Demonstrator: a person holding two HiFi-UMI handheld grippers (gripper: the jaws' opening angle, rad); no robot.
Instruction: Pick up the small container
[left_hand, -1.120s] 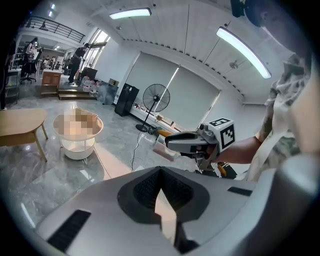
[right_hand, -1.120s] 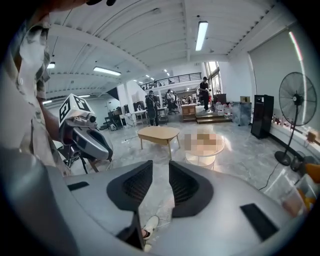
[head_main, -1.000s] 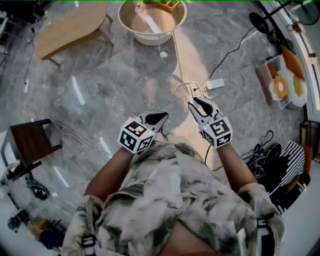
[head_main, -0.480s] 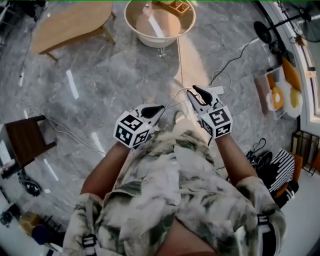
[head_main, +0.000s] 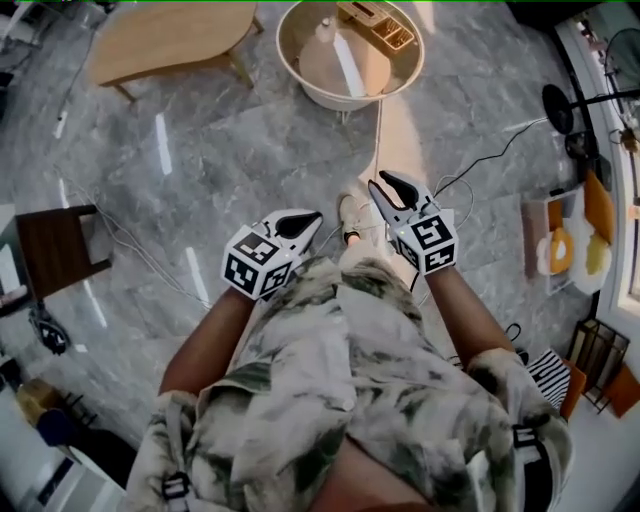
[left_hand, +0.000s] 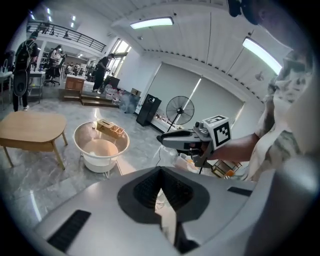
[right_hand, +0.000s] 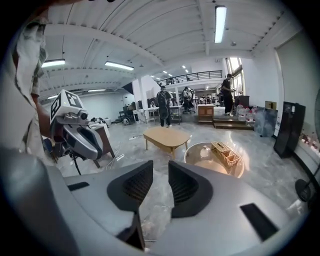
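Because the round counter (head_main: 283, 55) stood well ahead of both tongs, the person held them low before the body, the left tongs (head_main: 312, 216) pressed together and empty, the right tongs (head_main: 378, 182) spread around nothing. The small container, probably the pale item (head_main: 323, 29) beside the divided wooden box (head_main: 376, 24), sat on that counter inside its raised rim, likely needing a reach from above. Open floor lay ahead, a cable (head_main: 380, 120) trailing beyond the right tongs.
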